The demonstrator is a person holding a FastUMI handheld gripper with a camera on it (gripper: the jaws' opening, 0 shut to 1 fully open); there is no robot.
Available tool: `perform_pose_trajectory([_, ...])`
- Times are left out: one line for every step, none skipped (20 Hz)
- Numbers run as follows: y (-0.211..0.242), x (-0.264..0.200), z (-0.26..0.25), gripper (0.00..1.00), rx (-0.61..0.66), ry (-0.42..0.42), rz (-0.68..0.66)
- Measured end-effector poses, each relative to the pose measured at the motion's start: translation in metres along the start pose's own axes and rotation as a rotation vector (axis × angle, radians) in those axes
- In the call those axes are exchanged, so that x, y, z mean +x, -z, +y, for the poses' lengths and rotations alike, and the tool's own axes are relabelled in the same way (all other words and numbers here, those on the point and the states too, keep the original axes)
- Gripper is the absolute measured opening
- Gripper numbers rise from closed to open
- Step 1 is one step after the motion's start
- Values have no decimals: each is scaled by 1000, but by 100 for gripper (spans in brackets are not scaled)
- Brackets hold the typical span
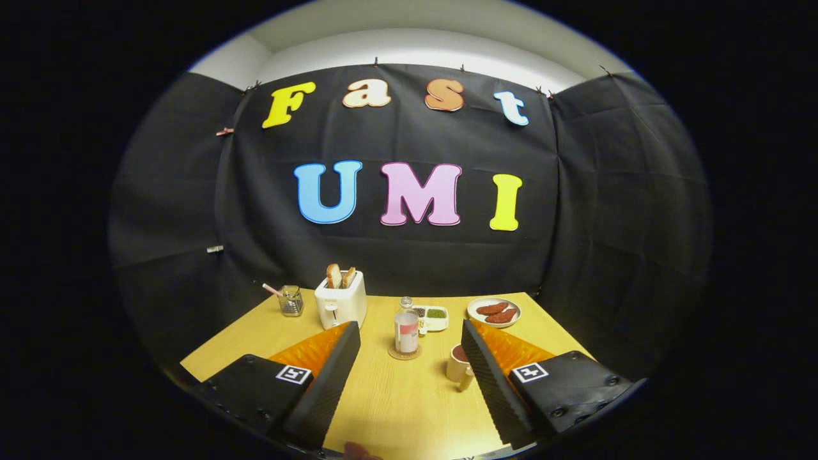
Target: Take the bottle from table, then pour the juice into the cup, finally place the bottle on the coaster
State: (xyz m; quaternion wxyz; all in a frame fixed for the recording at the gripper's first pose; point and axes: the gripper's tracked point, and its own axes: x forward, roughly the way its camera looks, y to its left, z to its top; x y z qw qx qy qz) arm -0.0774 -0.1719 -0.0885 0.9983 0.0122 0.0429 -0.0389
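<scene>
Tongs [409, 335] are hanging wide apart over the wooden table [396, 409], gripping nothing. At twelve o'clock, just beyond the fingertips, the bottle [406, 328] is standing upright on the round coaster [404, 352]. At two o'clock from the coaster, the cup [457, 362] of dark juice is sitting against the right finger. Farther back, a toaster [341, 301] is holding toast at eleven o'clock.

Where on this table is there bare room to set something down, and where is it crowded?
Free: the bare wood between the open gripper's fingers, short of the clear bottle on its round coaster, and the strip between the glass jar and the near edge. Crowded: the back row with white toaster, condiment dish, plate; also around the mug.
</scene>
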Motion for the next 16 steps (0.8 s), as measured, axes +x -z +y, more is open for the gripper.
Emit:
perform_pose_trajectory([0,-12,5,98,-4,-7,1])
perform_pose_trajectory([1,-24,7,98,-5,-9,1])
perform_pose_trajectory([2,-34,10,98,-5,-10,2])
perform_pose_trajectory([2,-45,15,97,0,-14,0])
perform_pose_trajectory([1,-55,21,97,7,-26,0])
perform_pose_trajectory([2,-63,26,97,13,-40,1])
perform_pose_trajectory([2,-69,30,97,11,-52,0])
perform_pose_trajectory([2,-74,32,97,5,-59,5])
perform_pose_trajectory([2,-77,33,97,-4,-71,7])
perform_pose_trajectory([2,-79,35,97,-17,-83,8])
perform_pose_trajectory([1,-81,35,97,-34,-89,5])
perform_pose_trajectory([0,-82,35,97,-41,-100,1])
perform_pose_trajectory([3,-81,37,97,-43,-113,12])
perform_pose_trajectory([4,-83,39,97,-40,-133,11])
perform_pose_trajectory([2,-83,41,97,-38,-147,6])
perform_pose_trajectory([2,-84,41,97,-40,-153,8])
